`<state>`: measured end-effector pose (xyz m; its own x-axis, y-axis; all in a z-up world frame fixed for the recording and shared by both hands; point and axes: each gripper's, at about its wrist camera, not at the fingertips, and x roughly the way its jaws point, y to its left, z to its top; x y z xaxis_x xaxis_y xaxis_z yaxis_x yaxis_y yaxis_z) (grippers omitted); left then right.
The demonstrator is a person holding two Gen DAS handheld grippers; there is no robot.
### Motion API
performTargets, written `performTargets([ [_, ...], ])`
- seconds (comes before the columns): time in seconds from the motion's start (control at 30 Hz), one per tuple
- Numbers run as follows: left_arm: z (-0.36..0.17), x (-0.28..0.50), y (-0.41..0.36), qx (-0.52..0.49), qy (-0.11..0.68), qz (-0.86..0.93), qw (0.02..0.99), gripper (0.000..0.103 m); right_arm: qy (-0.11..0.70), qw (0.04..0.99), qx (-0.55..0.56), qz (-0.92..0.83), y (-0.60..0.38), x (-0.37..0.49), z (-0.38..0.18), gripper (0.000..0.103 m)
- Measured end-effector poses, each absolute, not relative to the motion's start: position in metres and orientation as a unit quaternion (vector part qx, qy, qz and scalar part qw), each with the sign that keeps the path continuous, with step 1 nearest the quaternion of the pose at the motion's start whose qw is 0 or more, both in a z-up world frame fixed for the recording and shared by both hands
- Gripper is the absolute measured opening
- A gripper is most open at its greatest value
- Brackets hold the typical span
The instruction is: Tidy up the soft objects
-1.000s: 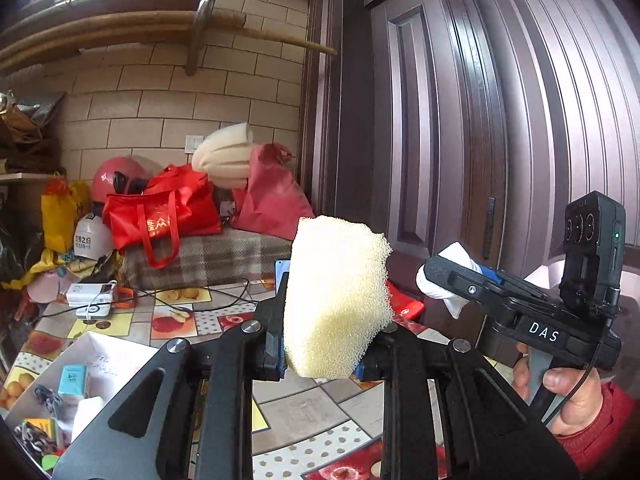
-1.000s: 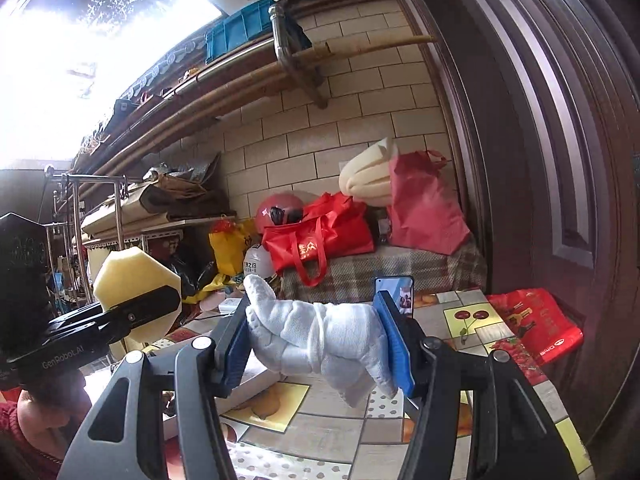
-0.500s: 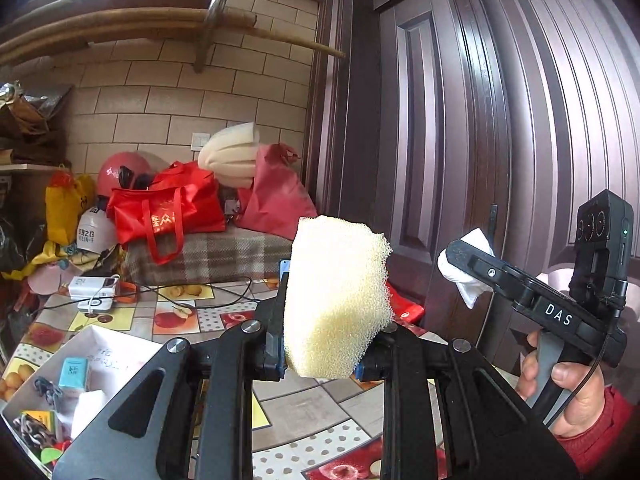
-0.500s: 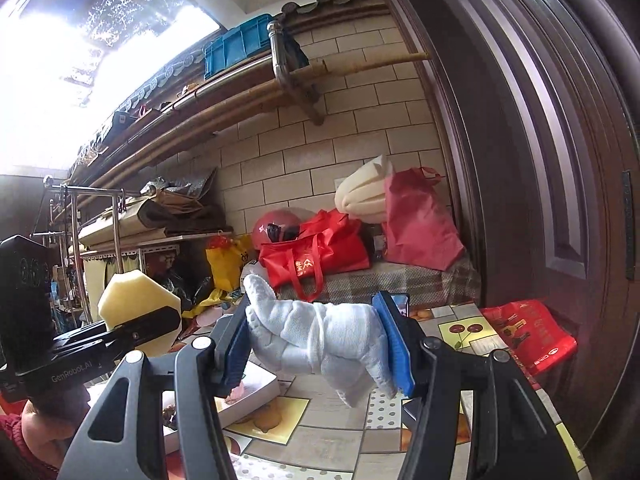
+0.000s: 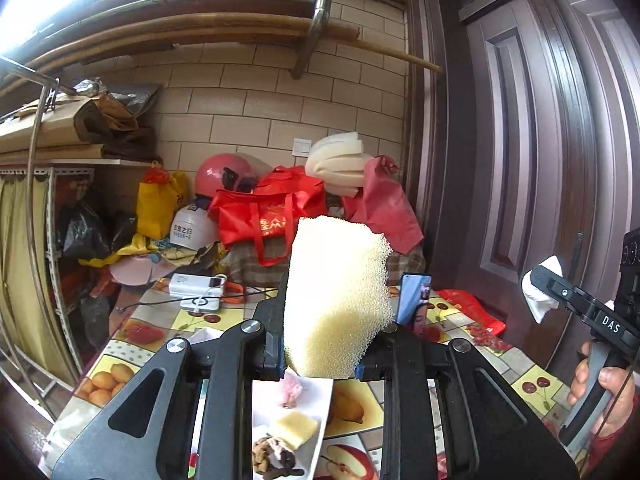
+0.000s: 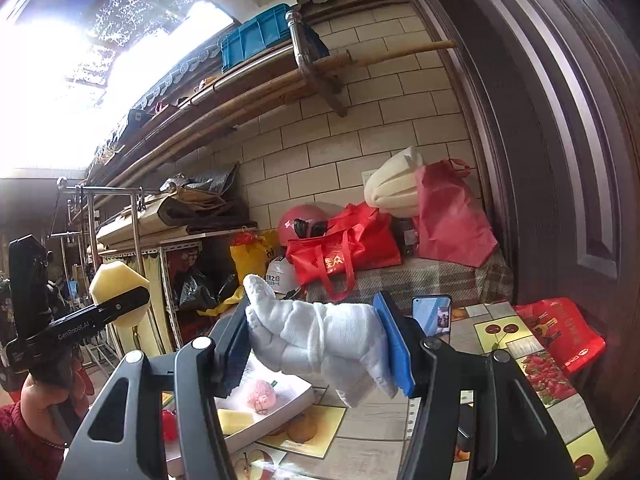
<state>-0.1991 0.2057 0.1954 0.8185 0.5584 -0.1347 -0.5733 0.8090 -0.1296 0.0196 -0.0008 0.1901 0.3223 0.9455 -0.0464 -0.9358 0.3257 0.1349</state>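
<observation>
Sponge now over the tray, cloth waiting alongside

Your sponge (image 5: 338,300), clamped in the left gripper (image 5: 320,360) with the jaws closed on its lower part, has swung across in the last half second: the white tray (image 5: 316,412), off to the lower left a moment ago, now lies directly beneath it. The white cloth (image 6: 320,336) hangs pinched in your right gripper's (image 6: 318,350) jaws above the worktop (image 6: 500,332), barely shifted. You look set to lower the sponge in.
</observation>
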Motion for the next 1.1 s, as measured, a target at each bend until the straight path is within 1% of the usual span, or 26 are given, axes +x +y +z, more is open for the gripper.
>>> performTargets([
  [0.13,0.169,-0.209,0.254,-0.112,0.091,0.351,0.925,0.022,0.12,0.781,0.016,0.613,0.059,0.014,0.176,0.058],
  [0.27,0.128,-0.206,0.296,-0.15,0.148,0.382,0.9,0.022,0.198,0.748,-0.006,0.634,0.124,0.006,0.142,0.058],
  [0.4,0.089,-0.199,0.319,-0.191,0.188,0.376,0.887,0.022,0.244,0.732,-0.037,0.635,0.179,-0.007,0.105,0.058],
  [0.57,0.069,-0.194,0.331,-0.216,0.201,0.381,0.876,0.022,0.285,0.721,-0.066,0.628,0.221,-0.012,0.071,0.059],
  [0.6,0.068,-0.194,0.334,-0.219,0.201,0.384,0.874,0.023,0.292,0.719,-0.066,0.628,0.227,-0.011,0.067,0.059],
  [0.63,0.066,-0.194,0.336,-0.22,0.202,0.388,0.872,0.026,0.295,0.716,-0.066,0.629,0.23,-0.012,0.064,0.062],
  [0.67,0.065,-0.194,0.338,-0.22,0.203,0.394,0.869,0.038,0.298,0.714,-0.066,0.63,0.233,-0.012,0.061,0.066],
  [0.7,0.065,-0.195,0.339,-0.219,0.201,0.402,0.866,0.069,0.298,0.713,-0.067,0.631,0.234,-0.013,0.059,0.07],
  [0.73,0.064,-0.197,0.34,-0.217,0.198,0.409,0.864,0.086,0.294,0.716,-0.066,0.63,0.233,-0.013,0.058,0.084],
  [0.77,0.064,-0.199,0.34,-0.213,0.191,0.418,0.862,0.103,0.289,0.719,-0.063,0.63,0.231,-0.013,0.058,0.092],
  [0.83,0.066,-0.204,0.34,-0.211,0.184,0.434,0.856,0.103,0.281,0.722,-0.05,0.631,0.223,-0.012,0.06,0.103],
  [0.97,0.071,-0.208,0.332,-0.203,0.176,0.449,0.852,0.103,0.267,0.73,-0.026,0.628,0.207,-0.011,0.07,0.103],
  [1.1,0.084,-0.202,0.308,-0.174,0.17,0.45,0.859,0.103,0.23,0.747,-0.015,0.624,0.178,-0.017,0.085,0.103],
])
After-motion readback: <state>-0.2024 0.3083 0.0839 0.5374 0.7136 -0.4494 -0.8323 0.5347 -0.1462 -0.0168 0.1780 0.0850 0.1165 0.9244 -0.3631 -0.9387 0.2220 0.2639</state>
